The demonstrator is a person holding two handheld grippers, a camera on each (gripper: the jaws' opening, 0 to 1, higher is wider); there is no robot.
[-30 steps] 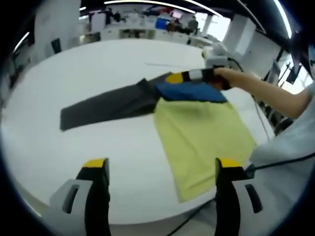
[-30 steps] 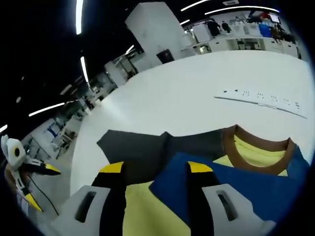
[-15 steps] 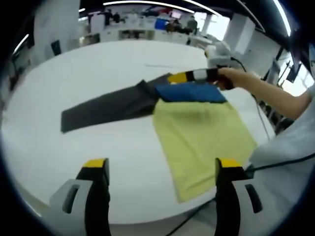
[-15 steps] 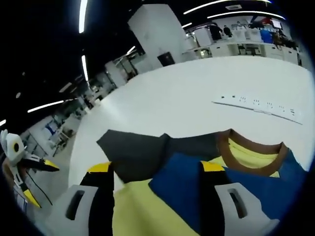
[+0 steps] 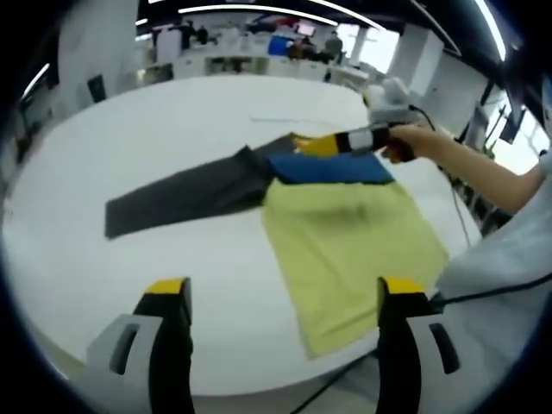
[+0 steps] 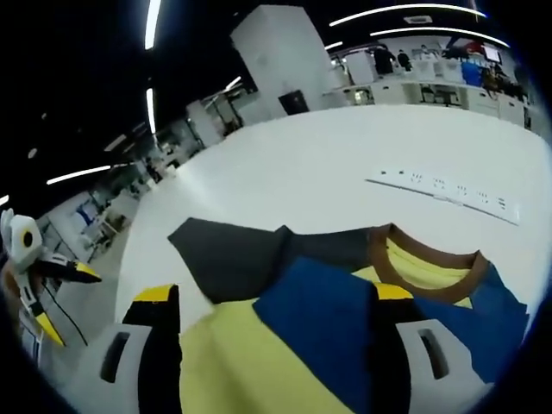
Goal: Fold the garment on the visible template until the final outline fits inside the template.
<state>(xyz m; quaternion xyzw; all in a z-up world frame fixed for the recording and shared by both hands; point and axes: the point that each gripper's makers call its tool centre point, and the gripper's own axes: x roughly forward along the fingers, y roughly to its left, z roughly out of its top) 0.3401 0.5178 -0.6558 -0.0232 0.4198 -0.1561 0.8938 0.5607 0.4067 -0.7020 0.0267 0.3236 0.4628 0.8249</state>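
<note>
Garment (image 5: 345, 241) lay on the white table (image 5: 172, 112), yellow body reaching its near edge, blue yoke and dark sleeve (image 5: 185, 191) farther in. Left gripper (image 5: 276, 289) hovered off that edge, jaws wide. Right gripper (image 6: 276, 297) stood over the shoulder, jaws wide, gripping nothing.

From my station, the garment (image 6: 285, 345) runs off the bottom of the right gripper view, so I cannot see its hem there. The right tool's (image 6: 274, 323) own jaws cover part of the yellow body and blue panel. I cannot read the markings on the white strip (image 6: 444, 191) near the far edge of the tabletop (image 6: 328, 164); too small. In the left gripper view, the right tool (image 5: 332, 144) overlaps the collar area, and I cannot tell whether it touches the cloth.
</note>
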